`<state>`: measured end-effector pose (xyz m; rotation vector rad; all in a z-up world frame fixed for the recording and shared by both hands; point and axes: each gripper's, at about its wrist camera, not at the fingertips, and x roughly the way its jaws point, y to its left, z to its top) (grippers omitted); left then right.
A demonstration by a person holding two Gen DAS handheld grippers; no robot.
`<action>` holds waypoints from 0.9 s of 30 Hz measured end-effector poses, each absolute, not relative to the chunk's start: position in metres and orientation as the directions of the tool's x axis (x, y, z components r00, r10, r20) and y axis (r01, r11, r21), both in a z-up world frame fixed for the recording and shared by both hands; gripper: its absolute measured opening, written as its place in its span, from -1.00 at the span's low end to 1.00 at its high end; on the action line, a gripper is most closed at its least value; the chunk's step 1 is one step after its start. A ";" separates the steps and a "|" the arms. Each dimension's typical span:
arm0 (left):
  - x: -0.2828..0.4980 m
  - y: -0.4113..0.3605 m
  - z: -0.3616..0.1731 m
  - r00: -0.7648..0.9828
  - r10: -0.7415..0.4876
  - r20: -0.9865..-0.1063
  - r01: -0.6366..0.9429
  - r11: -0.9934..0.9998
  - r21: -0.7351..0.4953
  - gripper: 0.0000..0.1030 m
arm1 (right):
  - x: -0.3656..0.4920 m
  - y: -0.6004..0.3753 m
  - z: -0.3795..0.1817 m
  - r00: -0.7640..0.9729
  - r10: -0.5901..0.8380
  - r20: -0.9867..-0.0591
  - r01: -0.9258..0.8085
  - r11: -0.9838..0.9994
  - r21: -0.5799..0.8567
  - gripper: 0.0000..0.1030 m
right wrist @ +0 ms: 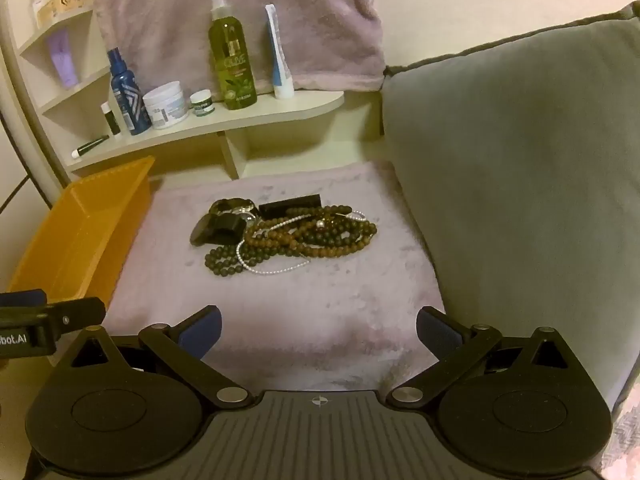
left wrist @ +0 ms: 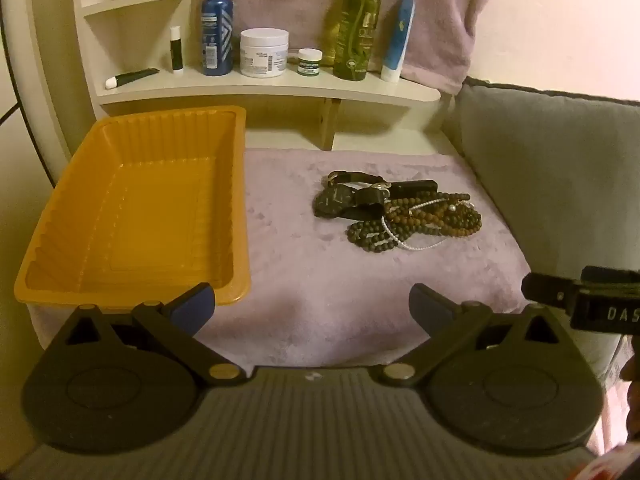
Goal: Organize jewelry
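A heap of jewelry [left wrist: 394, 210] [right wrist: 288, 234] lies on a pale purple cloth: dark and brown bead strands, a thin white bead string, and black watches on its left side. An empty orange tray [left wrist: 136, 208] [right wrist: 80, 232] stands to the left of the heap. My left gripper [left wrist: 312, 308] hangs open in front of the cloth's near edge, its left pad by the tray's near corner. My right gripper [right wrist: 318, 330] is open too, short of the heap, nothing between its fingers. Each gripper's side shows at the edge of the other's view.
A grey cushion [left wrist: 552, 168] [right wrist: 520, 184] rises along the right of the cloth. Behind stands a cream shelf [left wrist: 264, 90] [right wrist: 208, 128] with bottles, jars and tubes. A purple towel [right wrist: 240, 20] hangs above it.
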<state>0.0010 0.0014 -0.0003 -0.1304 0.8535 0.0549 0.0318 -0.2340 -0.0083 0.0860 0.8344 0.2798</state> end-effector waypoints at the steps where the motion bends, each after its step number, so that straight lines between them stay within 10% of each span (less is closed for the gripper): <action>1: 0.002 0.001 -0.001 0.654 -0.005 -0.757 -0.104 0.990 -0.097 0.99 | 0.032 -0.234 -0.008 0.636 0.281 -0.719 -0.214 0.959 0.186 0.99; 27: 0.001 0.004 -0.007 0.666 -0.030 -0.745 -0.086 0.990 -0.116 0.98 | 0.027 -0.228 -0.015 0.645 0.280 -0.711 -0.223 0.959 0.175 0.99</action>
